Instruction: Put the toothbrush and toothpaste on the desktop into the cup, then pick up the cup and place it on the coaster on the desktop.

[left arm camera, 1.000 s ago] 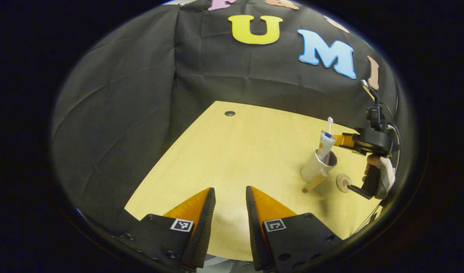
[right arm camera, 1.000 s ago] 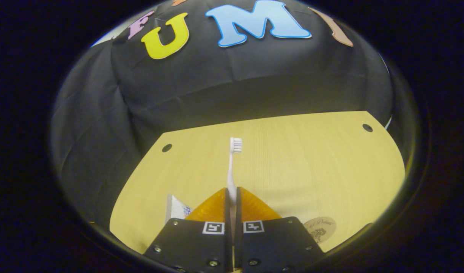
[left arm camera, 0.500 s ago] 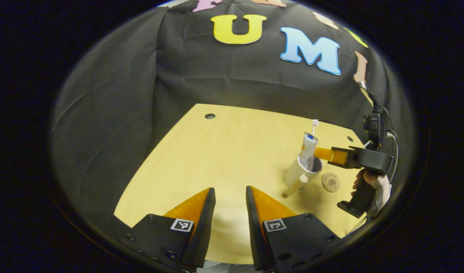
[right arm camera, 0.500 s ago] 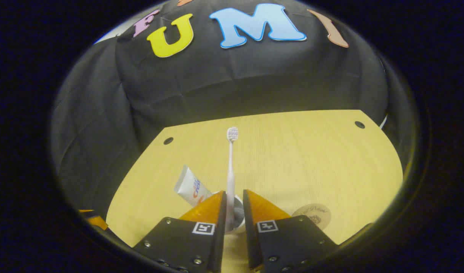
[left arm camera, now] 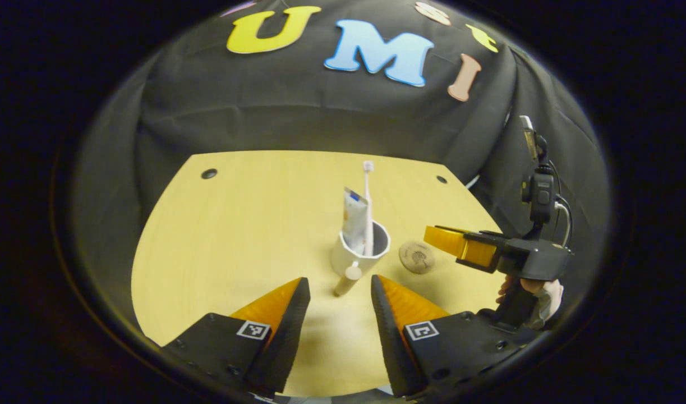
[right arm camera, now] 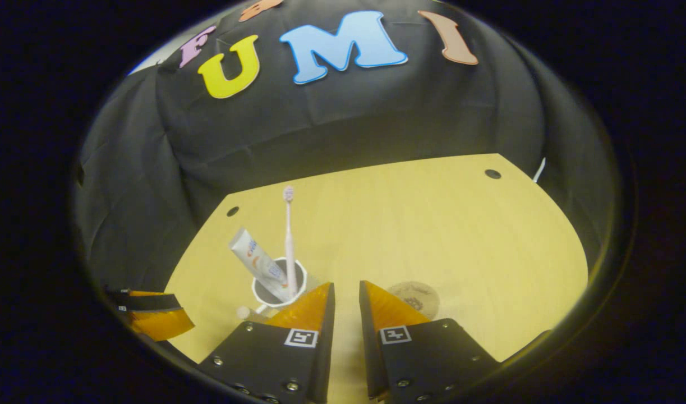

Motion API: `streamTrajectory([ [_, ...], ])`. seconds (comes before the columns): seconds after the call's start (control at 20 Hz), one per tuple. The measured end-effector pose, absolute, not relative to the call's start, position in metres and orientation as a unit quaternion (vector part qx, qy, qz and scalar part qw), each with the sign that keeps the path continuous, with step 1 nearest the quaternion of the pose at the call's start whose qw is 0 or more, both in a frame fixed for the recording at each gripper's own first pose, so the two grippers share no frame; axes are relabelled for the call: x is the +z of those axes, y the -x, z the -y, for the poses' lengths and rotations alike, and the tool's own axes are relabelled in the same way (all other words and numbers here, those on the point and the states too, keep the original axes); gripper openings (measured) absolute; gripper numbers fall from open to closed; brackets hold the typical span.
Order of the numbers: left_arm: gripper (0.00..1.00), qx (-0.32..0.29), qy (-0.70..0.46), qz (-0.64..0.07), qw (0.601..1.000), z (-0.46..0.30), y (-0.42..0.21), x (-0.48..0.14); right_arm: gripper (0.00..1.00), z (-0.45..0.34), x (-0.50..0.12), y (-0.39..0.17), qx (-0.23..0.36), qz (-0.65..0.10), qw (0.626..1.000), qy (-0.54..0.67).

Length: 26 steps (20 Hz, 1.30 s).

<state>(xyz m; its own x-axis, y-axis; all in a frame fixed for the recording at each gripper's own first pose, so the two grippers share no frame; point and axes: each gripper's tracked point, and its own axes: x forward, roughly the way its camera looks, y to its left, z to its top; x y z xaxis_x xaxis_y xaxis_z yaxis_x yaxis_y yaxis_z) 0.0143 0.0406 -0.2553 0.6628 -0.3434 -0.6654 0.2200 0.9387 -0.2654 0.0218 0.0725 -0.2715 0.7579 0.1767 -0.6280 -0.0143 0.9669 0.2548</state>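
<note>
A white cup [left arm camera: 358,255] stands on the wooden desktop [left arm camera: 253,224] with the toothpaste tube [left arm camera: 354,217] and the white toothbrush [left arm camera: 368,202] upright inside it. Its stick handle [left arm camera: 347,279] points at my left gripper [left arm camera: 337,289], which is open a short way in front of the cup. The round brown coaster [left arm camera: 417,257] lies bare just right of the cup. In the right gripper view, my right gripper [right arm camera: 346,289] is open and holds nothing, with the cup [right arm camera: 279,289], toothbrush [right arm camera: 289,241] and toothpaste [right arm camera: 258,262] to its left and the coaster [right arm camera: 414,296] to its right.
The right gripper [left arm camera: 460,244] and the hand holding it [left arm camera: 539,294] hover right of the coaster in the left gripper view. The left gripper's orange finger [right arm camera: 155,320] shows at the far left of the right gripper view. Small holes [left arm camera: 209,173] mark the desktop's far corners.
My right gripper opened, let go of the toothbrush, which now stands in the cup, and drew back to the right. My left gripper swung round to face the cup.
</note>
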Motion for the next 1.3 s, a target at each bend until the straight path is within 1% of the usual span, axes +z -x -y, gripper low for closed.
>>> streamTrajectory([
  [0.05,0.73,-0.172,0.067,-0.390,0.902,-0.038,-0.018,-0.259,0.25,-0.063,-0.275,-0.016,0.040,-0.346,0.929,-0.124],
  [0.1,0.66,-0.185,0.053,-0.402,0.895,-0.036,-0.021,-0.264,0.25,-0.053,-0.278,-0.010,0.028,-0.349,0.927,-0.132],
  [0.15,0.67,-0.199,0.040,-0.423,0.883,-0.033,-0.022,-0.272,0.25,-0.043,-0.282,-0.002,0.016,-0.353,0.925,-0.141],
  [0.2,0.72,-0.209,0.030,-0.443,0.871,-0.030,-0.020,-0.280,0.26,-0.037,-0.285,0.003,0.008,-0.356,0.922,-0.149],
  [0.25,0.67,-0.213,0.016,-0.469,0.857,-0.029,-0.021,-0.290,0.25,-0.030,-0.287,0.008,-0.001,-0.358,0.921,-0.155],
  [0.35,0.66,-0.217,-0.009,-0.512,0.831,-0.028,-0.025,-0.307,0.25,-0.019,-0.290,0.016,-0.013,-0.358,0.919,-0.164],
  [0.4,0.80,-0.217,-0.021,-0.529,0.820,-0.026,-0.029,-0.313,0.25,-0.014,-0.290,0.019,-0.019,-0.357,0.918,-0.169],
  [0.45,0.73,-0.218,-0.032,-0.540,0.813,-0.026,-0.031,-0.317,0.26,-0.010,-0.290,0.022,-0.025,-0.356,0.918,-0.172],
  [0.5,0.77,-0.222,-0.043,-0.547,0.806,-0.025,-0.035,-0.319,0.25,-0.006,-0.291,0.024,-0.030,-0.355,0.917,-0.176],
  [0.55,0.70,-0.227,-0.058,-0.553,0.800,-0.022,-0.041,-0.321,0.25,-0.003,-0.293,0.027,-0.035,-0.356,0.916,-0.179],
  [0.7,0.69,-0.238,-0.082,-0.574,0.780,-0.012,-0.047,-0.333,0.25,0.007,-0.296,0.030,-0.046,-0.359,0.913,-0.190],
  [0.8,0.70,-0.230,-0.089,-0.587,0.771,-0.010,-0.053,-0.343,0.25,0.016,-0.297,0.032,-0.055,-0.357,0.912,-0.193],
  [0.85,0.63,-0.228,-0.091,-0.594,0.766,-0.009,-0.056,-0.347,0.25,0.020,-0.298,0.033,-0.059,-0.357,0.912,-0.192],
  [0.9,0.77,-0.226,-0.096,-0.599,0.762,-0.008,-0.060,-0.351,0.25,0.025,-0.300,0.035,-0.063,-0.359,0.911,-0.193],
  [1.05,0.76,-0.219,-0.110,-0.618,0.747,-0.008,-0.068,-0.363,0.25,0.035,-0.308,0.040,-0.073,-0.368,0.905,-0.199],
  [1.15,0.60,-0.217,-0.110,-0.627,0.740,-0.005,-0.071,-0.369,0.26,0.042,-0.312,0.043,-0.080,-0.373,0.903,-0.200],
  [1.25,0.53,-0.217,-0.107,-0.630,0.738,-0.001,-0.073,-0.375,0.25,0.049,-0.315,0.045,-0.087,-0.375,0.901,-0.201],
  [1.3,0.53,-0.216,-0.105,-0.633,0.736,0.000,-0.075,-0.379,0.25,0.052,-0.316,0.045,-0.089,-0.377,0.900,-0.202],
])
